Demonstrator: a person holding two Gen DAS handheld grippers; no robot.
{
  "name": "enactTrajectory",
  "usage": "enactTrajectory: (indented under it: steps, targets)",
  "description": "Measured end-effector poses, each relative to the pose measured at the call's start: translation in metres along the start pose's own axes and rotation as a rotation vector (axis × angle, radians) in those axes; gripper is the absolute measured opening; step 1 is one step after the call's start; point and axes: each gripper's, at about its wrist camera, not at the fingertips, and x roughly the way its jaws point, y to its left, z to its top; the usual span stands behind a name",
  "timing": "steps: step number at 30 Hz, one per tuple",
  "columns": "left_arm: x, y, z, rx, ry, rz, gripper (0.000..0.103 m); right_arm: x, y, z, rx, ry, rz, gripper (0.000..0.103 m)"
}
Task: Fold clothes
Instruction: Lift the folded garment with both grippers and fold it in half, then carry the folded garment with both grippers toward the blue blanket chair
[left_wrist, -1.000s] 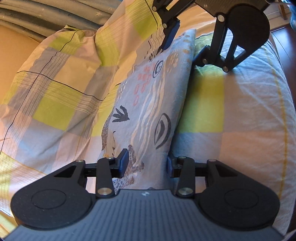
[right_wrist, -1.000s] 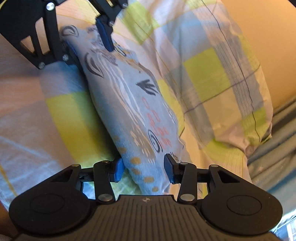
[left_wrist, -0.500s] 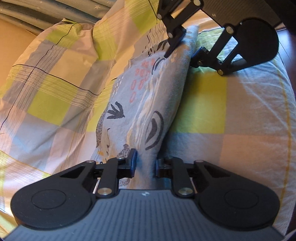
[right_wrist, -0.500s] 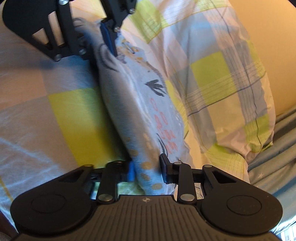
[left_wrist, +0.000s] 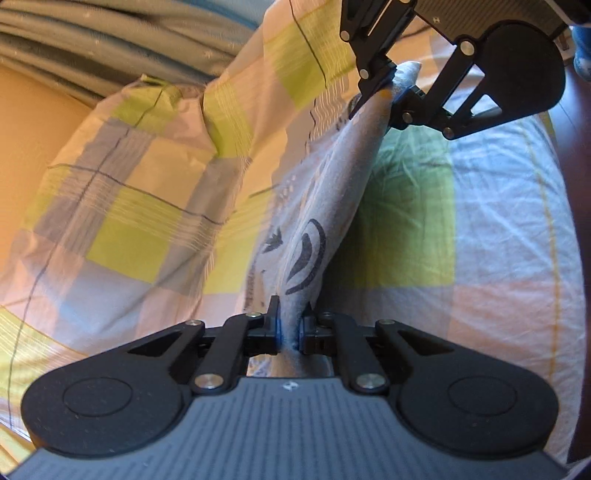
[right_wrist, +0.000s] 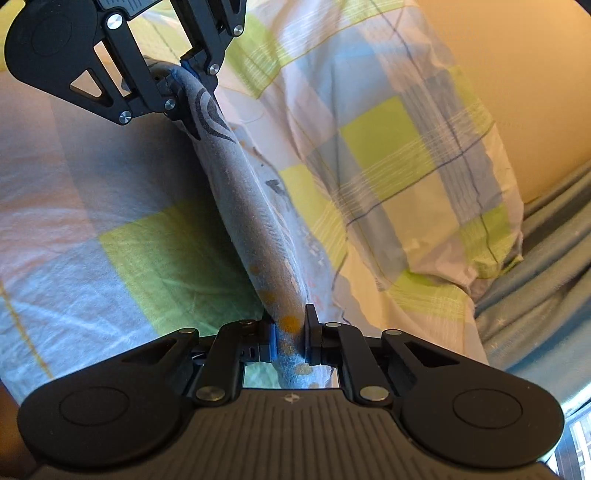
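A grey-blue printed garment with black, orange and red motifs is stretched edge-on between my two grippers above the checked bedsheet. My left gripper is shut on one end of it. At the top of the same view my right gripper pinches the far end. In the right wrist view the garment runs from my right gripper, shut on its orange-dotted edge, up to my left gripper. Part of the cloth hangs down towards the pillow side.
A checked pillow in green, blue and peach lies beside the garment, seen also in the right wrist view as the pillow. Folded blue-grey bedding is piled behind it. An orange wall bounds the bed.
Both grippers have closed on the garment's ends and lifted it off the sheet. It now hangs taut and edge-on instead of lying flat.
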Motion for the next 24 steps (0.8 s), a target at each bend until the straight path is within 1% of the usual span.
enactTrajectory:
  steps: [6, 10, 17, 24]
  targets:
    - [-0.046, -0.006, 0.018, 0.055, -0.078, 0.012, 0.006, -0.059, -0.013, -0.013, -0.004, 0.014, -0.045, 0.010]
    - [-0.078, -0.004, 0.036, 0.083, -0.140, 0.023, 0.006, -0.103, -0.026, -0.021, 0.006, 0.021, -0.089, 0.010]
    - [-0.124, -0.009, 0.080, 0.160, -0.248, 0.033, 0.007, -0.170, -0.045, -0.043, 0.039, 0.049, -0.174, 0.009]
    - [-0.159, -0.025, 0.129, 0.239, -0.356, 0.030, 0.007, -0.224, -0.059, -0.073, 0.078, 0.112, -0.260, 0.009]
